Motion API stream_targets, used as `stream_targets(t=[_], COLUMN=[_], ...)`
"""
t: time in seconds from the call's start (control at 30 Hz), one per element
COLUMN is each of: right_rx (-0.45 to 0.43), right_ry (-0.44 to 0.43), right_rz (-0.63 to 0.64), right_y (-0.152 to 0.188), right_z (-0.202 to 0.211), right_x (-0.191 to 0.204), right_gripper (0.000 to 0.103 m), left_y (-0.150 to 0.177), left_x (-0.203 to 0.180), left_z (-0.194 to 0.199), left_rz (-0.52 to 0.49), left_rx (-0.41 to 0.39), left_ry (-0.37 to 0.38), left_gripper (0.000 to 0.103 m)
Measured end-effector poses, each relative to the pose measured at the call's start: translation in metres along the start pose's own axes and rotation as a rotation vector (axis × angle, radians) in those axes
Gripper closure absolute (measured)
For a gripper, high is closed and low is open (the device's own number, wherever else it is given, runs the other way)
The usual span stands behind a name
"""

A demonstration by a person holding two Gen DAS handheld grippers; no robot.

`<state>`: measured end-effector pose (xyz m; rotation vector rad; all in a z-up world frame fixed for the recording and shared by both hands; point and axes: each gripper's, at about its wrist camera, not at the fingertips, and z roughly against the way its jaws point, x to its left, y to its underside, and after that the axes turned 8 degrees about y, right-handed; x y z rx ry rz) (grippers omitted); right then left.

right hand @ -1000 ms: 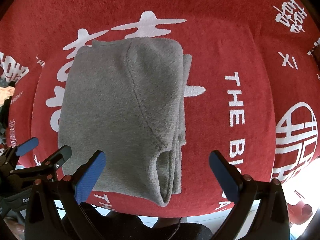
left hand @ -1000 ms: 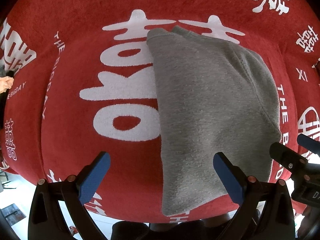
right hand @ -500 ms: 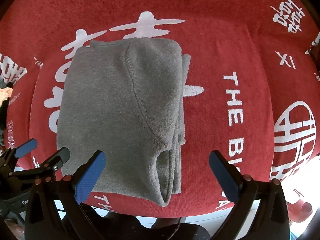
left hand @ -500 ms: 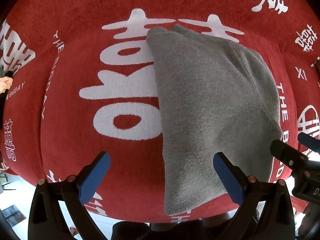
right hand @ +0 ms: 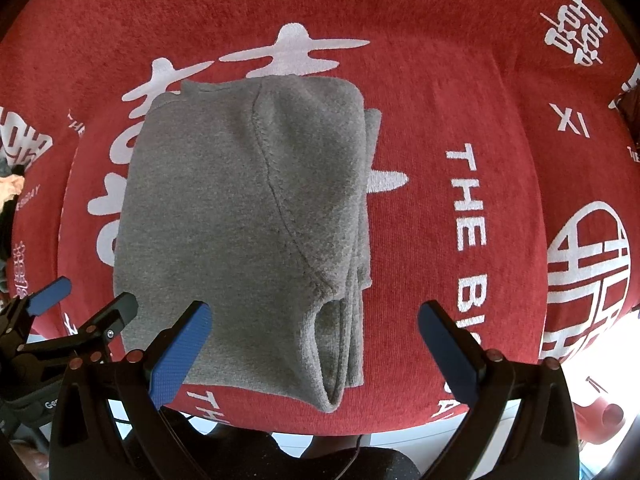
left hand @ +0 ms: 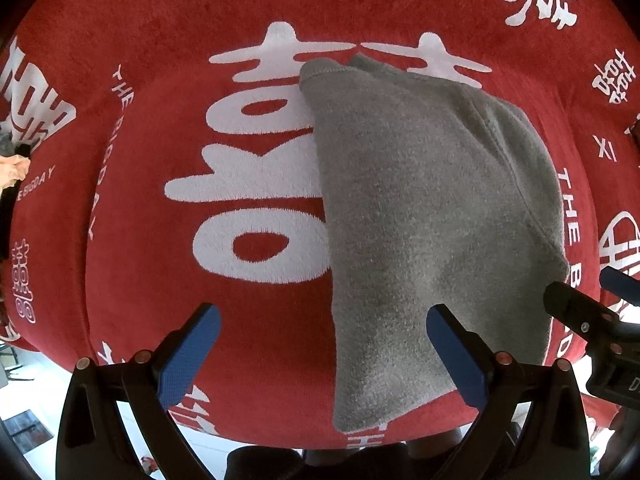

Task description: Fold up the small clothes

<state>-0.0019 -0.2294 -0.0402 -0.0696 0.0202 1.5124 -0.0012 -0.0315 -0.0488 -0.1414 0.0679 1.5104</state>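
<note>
A grey fleece garment (left hand: 420,208) lies folded on a red cloth with white lettering (left hand: 160,160). It also shows in the right wrist view (right hand: 240,220), with layered edges along its right side and a rounded opening at the near end. My left gripper (left hand: 320,356) is open and empty, held above the garment's near left edge. My right gripper (right hand: 316,352) is open and empty, held above the garment's near right corner. Each gripper appears at the edge of the other's view.
The red cloth (right hand: 480,120) covers the whole work surface and ends just in front of the grippers. Beyond its near edge a light floor (left hand: 24,400) shows. A small heap of cloth (left hand: 12,168) sits at the far left edge.
Both grippers have drifted slightly; the garment sits a little lower in the right wrist view. The garment itself has not moved on the cloth.
</note>
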Motion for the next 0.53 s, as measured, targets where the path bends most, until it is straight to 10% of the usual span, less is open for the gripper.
stream_targets(t=[0.53], right_rx=[-0.002], right_ry=[0.002], right_rz=[0.002], right_y=[0.0002], right_z=[-0.0002], right_x=[0.0026], right_gripper=[0.000], left_y=[-0.0008], left_x=[-0.0009], left_z=[0.0003], left_rz=[0.000], left_rx=[-0.009], left_ry=[0.029], left_gripper=[0.000])
